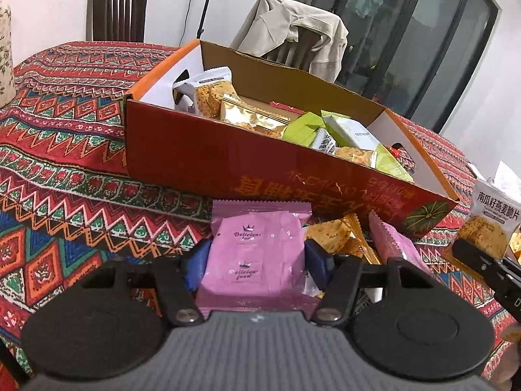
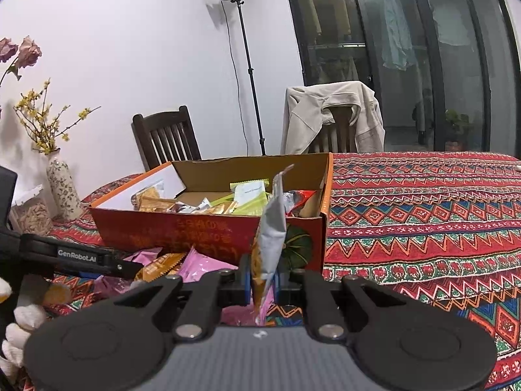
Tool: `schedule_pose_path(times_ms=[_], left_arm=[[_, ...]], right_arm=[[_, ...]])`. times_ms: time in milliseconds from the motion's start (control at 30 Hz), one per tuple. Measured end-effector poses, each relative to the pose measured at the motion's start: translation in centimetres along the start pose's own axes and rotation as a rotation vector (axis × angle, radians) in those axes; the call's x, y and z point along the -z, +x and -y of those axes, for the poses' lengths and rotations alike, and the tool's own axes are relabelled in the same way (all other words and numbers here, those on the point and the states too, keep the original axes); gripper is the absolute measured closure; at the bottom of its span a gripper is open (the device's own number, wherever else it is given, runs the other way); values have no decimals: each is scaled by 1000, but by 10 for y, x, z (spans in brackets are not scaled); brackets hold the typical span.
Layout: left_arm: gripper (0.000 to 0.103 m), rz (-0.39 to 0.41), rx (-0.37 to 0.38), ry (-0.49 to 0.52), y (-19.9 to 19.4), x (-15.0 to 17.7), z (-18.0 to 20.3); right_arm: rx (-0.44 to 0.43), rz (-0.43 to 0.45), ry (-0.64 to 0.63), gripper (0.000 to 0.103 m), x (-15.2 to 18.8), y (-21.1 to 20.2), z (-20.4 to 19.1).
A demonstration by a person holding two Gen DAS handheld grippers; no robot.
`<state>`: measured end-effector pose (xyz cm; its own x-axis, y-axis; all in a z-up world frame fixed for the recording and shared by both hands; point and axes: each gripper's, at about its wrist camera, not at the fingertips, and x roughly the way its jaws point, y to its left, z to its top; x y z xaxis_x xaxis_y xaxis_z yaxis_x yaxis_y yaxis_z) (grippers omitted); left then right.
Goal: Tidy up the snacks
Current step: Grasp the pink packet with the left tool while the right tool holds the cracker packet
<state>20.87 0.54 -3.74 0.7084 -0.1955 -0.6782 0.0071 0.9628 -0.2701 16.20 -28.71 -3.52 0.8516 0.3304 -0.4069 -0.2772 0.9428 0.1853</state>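
Observation:
An open red cardboard box [image 1: 208,159] holds several snack packets; it also shows in the right wrist view [image 2: 182,231]. My left gripper [image 1: 255,259] is shut on a pink "Delicious food" packet [image 1: 257,251], in front of the box's near wall. My right gripper [image 2: 263,280] is shut on a white oat-crisp packet [image 2: 272,228], held upright edge-on before the box's right corner; the packet shows at the right in the left wrist view [image 1: 491,224]. Loose pink and orange packets [image 2: 176,265] lie before the box.
A patterned red tablecloth [image 2: 423,221] covers the table. A flowered vase [image 2: 63,189] stands at the left. Two chairs stand behind, one draped with a beige jacket [image 2: 332,114]. A light stand [image 2: 250,75] is by the wall.

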Motion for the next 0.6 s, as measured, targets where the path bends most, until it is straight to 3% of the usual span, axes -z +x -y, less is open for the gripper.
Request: schedule_pose_path(times_ms=[600], left_arm=[[40,145,-52,65,-40,-3,9]], right_arm=[[6,57,-34,91,-15,-17,-8]])
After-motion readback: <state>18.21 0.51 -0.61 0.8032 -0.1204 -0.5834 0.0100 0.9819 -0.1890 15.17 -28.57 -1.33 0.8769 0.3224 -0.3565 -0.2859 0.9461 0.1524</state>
